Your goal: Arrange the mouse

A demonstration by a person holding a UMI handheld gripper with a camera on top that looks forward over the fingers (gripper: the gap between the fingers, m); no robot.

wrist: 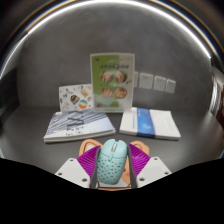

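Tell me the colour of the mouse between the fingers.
Pale mint green, with a perforated shell; the mouse shows best in the gripper view, its only view.

Legible text, labels, brands, numbers: none.

- Upright card (112, 79) at the wall: printed lines and pictures, print too small to read.
- Smaller leaflet (76, 97) beside it: markings, unreadable.
- Book (80, 124) lying flat: cover pattern, no readable title.
- Book with blue band (150, 122): no readable wording.
- Mouse (112, 160): no brand mark visible.
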